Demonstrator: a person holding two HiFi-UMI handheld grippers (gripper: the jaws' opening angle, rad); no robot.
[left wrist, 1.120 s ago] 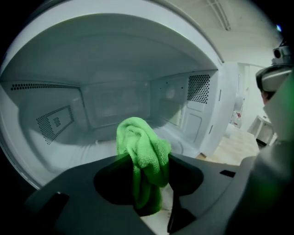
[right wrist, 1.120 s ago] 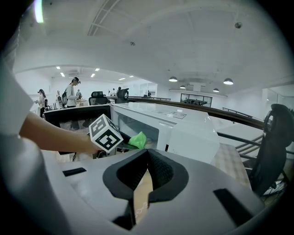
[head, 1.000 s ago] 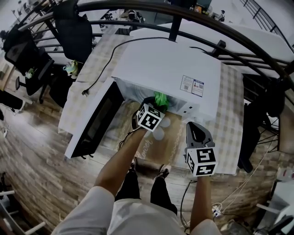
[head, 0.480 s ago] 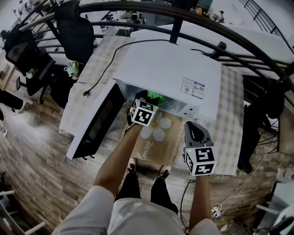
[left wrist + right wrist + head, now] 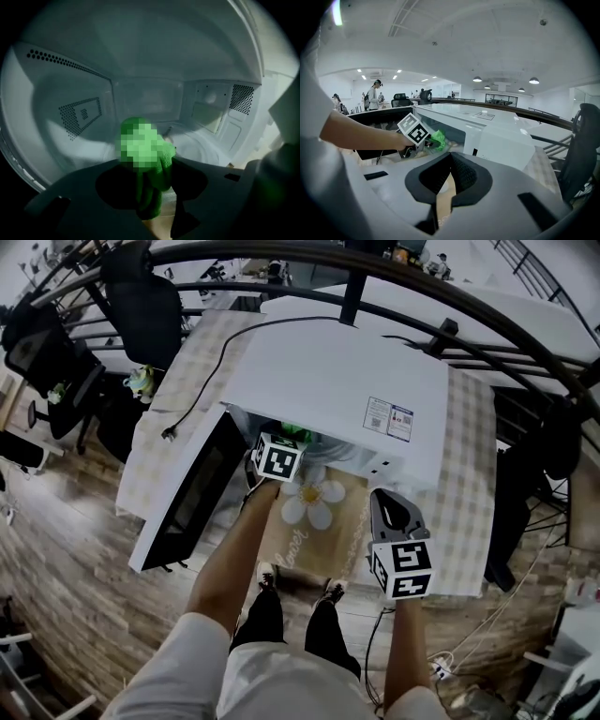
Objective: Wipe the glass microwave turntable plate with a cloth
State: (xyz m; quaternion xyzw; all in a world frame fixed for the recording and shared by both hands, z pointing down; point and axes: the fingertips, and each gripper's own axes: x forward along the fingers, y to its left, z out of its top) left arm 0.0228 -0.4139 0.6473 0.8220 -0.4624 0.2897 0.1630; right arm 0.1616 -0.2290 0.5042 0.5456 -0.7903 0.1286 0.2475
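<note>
In the left gripper view I look into the white microwave cavity (image 5: 145,70). The clear glass turntable plate (image 5: 201,149) lies on its floor, at the right. My left gripper (image 5: 149,165) is shut on a bunched green cloth (image 5: 151,185), which sticks out ahead of the jaws and hangs just above the cavity floor, left of the plate's middle. In the head view the left gripper (image 5: 277,457) is at the oven mouth with the cloth (image 5: 294,434) just inside. My right gripper (image 5: 397,542) hangs over the table's front right, shut on nothing, away from the oven.
The microwave (image 5: 337,381) stands on a checked tablecloth (image 5: 473,484), its door (image 5: 187,498) swung open to the left. A flower-print mat (image 5: 311,504) lies in front of it. A power cord (image 5: 202,381) trails left. Office chairs (image 5: 141,306) and a curved railing (image 5: 450,306) stand behind.
My left gripper has carried the green cloth to the left across the oven mouth, and the flower mat below it has come into view. The right gripper has barely moved.
</note>
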